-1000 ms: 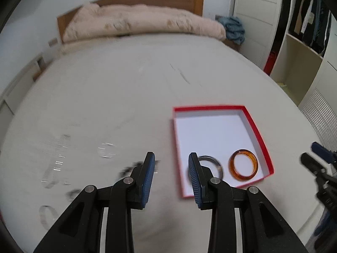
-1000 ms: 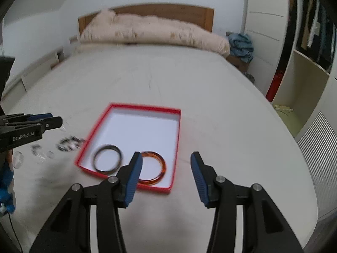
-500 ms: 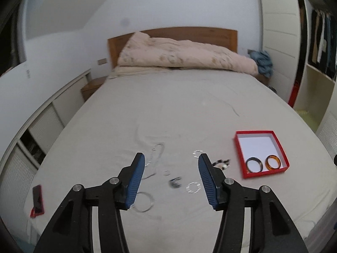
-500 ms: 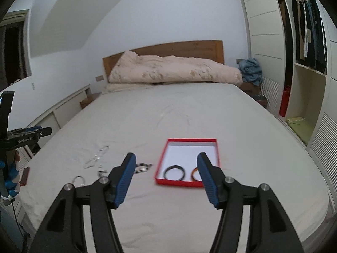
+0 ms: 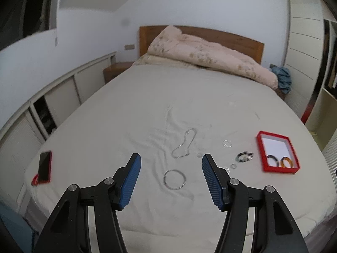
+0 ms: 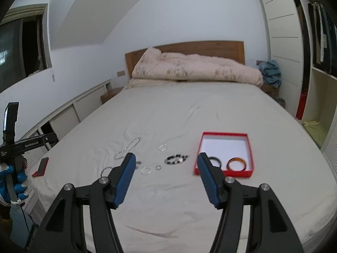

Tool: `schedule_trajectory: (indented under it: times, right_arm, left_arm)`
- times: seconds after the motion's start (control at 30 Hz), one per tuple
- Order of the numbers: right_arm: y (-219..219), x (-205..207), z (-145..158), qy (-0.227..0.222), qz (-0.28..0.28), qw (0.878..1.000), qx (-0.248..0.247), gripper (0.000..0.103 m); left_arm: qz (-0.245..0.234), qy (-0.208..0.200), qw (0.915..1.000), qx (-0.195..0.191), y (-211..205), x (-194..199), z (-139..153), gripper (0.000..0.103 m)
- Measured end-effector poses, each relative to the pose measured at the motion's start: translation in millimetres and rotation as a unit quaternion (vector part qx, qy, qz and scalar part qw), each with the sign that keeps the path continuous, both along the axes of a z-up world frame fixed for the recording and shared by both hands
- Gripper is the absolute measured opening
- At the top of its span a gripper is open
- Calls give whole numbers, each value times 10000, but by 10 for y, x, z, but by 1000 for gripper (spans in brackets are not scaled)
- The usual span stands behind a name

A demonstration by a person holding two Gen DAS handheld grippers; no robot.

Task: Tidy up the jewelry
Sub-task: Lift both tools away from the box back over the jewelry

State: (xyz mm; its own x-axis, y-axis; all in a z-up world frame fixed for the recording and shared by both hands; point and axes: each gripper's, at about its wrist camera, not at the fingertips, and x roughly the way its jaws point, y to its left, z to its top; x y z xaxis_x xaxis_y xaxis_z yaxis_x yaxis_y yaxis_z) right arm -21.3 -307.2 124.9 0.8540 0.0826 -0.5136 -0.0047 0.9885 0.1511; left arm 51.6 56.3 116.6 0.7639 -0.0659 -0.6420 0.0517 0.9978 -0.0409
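Note:
A red box (image 5: 277,135) with a white floor lies on the bed at the right. It holds a dark bangle (image 5: 267,159) and an amber bangle (image 5: 282,162). Loose on the sheet to its left are a beaded bracelet (image 5: 244,156), a chain necklace (image 5: 185,144), a silver hoop (image 5: 164,178) and small rings (image 5: 226,143). My left gripper (image 5: 171,160) hovers well above the hoop, jaws opening, nothing between them. My right gripper (image 6: 166,158) is open and empty, high over the bracelet (image 6: 175,159) and the box (image 6: 224,134).
A phone in a red case (image 5: 44,166) lies near the bed's left edge. A folded quilt (image 5: 206,54) sits at the headboard. Low cabinets run along the left wall, wardrobe shelves (image 6: 320,97) along the right. A blue-gloved hand (image 6: 19,181) holds the left tool.
Both grippers pulled back and up from the box, so the whole bed is in view. Both sets of jaws stand wider. The two bangles stay in the box.

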Motion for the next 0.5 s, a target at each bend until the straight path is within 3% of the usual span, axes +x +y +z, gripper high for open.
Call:
schedule_trajectory:
  times: [0.17, 0.33, 0.5]
  right_arm:
    - [221, 220, -325, 348, 254, 9991, 14, 59]
    - [425, 646, -807, 822, 555, 9951, 3, 59]
    - [622, 1145, -1292, 1275, 859, 9881, 43, 59]
  left_arm:
    - [153, 393, 9991, -49, 191, 180, -478, 60]
    - [242, 906, 9953, -236, 289, 481, -1091, 58]
    - [183, 1287, 9911, -270, 269, 792, -1514, 55]
